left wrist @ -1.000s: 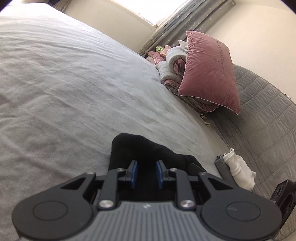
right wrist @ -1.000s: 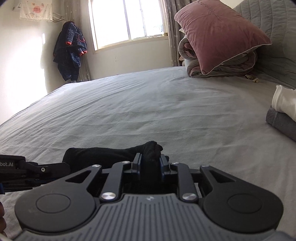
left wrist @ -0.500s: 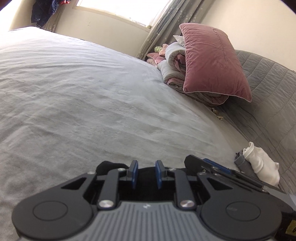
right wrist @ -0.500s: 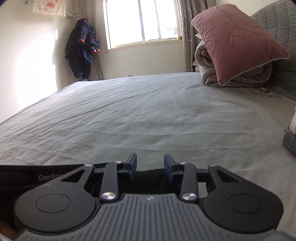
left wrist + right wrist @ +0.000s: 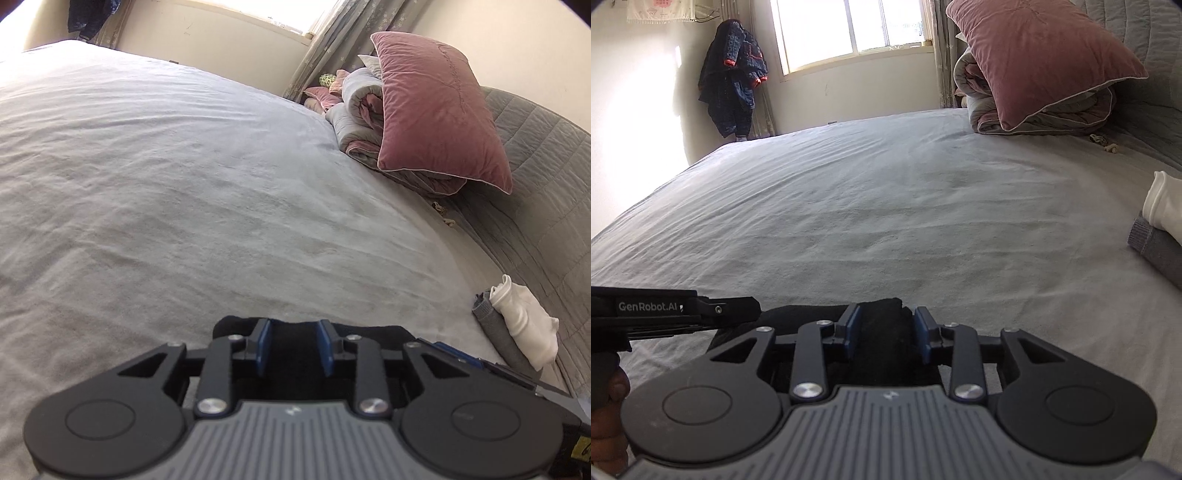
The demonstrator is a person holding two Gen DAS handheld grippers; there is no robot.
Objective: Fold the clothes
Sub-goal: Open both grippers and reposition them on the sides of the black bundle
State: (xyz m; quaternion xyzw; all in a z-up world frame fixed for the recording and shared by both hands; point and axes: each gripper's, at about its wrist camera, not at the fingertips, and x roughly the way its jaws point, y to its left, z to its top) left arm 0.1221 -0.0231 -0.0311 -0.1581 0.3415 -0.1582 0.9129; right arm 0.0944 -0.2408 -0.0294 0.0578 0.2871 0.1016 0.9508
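Observation:
A black garment lies bunched on the grey bed sheet right under both grippers. My left gripper hangs over its near edge, jaws opening, blue pads apart, the cloth lying low between them without being pinched. In the right wrist view a thick fold of the garment fills the gap of my right gripper, whose jaws are closing and whose pads press on it. The left gripper reaches in from the left of that view, close beside the right one. The right gripper's fingers show at the left view's lower right.
A folded grey and white stack of clothes sits to the right by the quilted headboard. A pink pillow leans on a rolled quilt at the far end. A dark jacket hangs beside the window. A hand shows at lower left.
The left pads have spread wider than before. The right jaws, open wide half a second ago, have come in on a fold of the black garment. Both grippers shifted slightly over the cloth.

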